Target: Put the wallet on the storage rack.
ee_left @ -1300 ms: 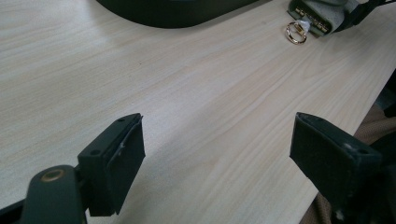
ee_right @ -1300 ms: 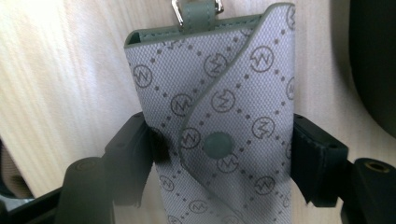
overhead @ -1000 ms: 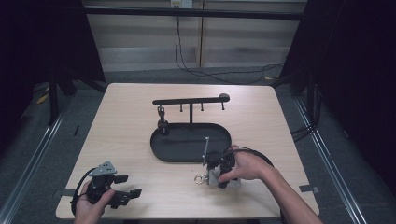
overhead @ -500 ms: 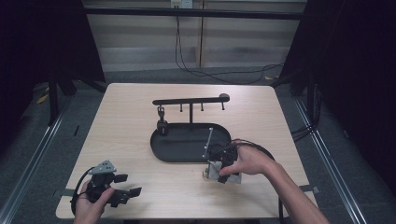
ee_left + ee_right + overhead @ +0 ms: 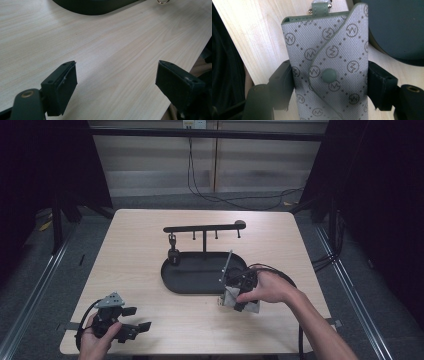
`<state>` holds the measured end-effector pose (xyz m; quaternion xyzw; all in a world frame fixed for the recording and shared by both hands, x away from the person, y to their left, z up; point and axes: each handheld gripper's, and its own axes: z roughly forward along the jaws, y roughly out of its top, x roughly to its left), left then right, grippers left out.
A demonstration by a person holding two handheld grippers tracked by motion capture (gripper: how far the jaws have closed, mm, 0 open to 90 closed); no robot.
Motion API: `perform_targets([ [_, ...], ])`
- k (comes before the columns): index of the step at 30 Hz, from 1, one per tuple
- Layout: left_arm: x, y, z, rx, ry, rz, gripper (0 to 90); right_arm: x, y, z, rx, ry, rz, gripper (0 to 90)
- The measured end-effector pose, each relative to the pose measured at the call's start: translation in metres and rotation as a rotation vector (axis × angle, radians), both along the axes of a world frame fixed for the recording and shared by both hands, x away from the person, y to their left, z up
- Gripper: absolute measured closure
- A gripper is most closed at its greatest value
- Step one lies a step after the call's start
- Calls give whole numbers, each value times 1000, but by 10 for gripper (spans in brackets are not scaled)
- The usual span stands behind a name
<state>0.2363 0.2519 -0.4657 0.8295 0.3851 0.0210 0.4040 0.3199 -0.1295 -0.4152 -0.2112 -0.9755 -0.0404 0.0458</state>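
Note:
A grey patterned key pouch [image 5: 329, 50] with a green snap button and green trim is clamped between the black jaws of my right gripper [image 5: 329, 82], which press on both its sides. From above, that right gripper [image 5: 234, 296] holds the pouch [image 5: 231, 299] just off the table, in front of the black oval tray [image 5: 190, 280]. A metal ring [image 5: 310, 10] hangs at the pouch's far end. My left gripper [image 5: 137, 318] rests at the table's near left corner. Its jaws stand wide apart over bare wood in the left gripper view [image 5: 116, 80].
A black rack [image 5: 205, 227] with small hooks rises from the tray's far side, and a small dark object [image 5: 173, 254] hangs from its left hook. A black cable [image 5: 285, 277] loops beside the right hand. The table's near edge [image 5: 197, 57] runs close to the left gripper.
The right hand has lifted the pouch a little off the table and drawn it toward the tray's front rim. The left gripper has stayed put.

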Motion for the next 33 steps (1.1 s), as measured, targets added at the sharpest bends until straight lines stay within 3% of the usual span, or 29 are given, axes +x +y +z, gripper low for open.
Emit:
perform_targets([
  [12,0,0,0,-1,-1,-3,173,6,-8,20,32,-32,-51,308],
  [21,0,-1,0,-3,1,-9,173,16,-9,31,75,-24,-102,309],
  [30,0,0,0,-7,0,-8,173,28,-16,39,120,-19,-179,309],
  [33,0,0,0,-2,1,-13,173,35,-22,41,160,-22,-240,309],
])
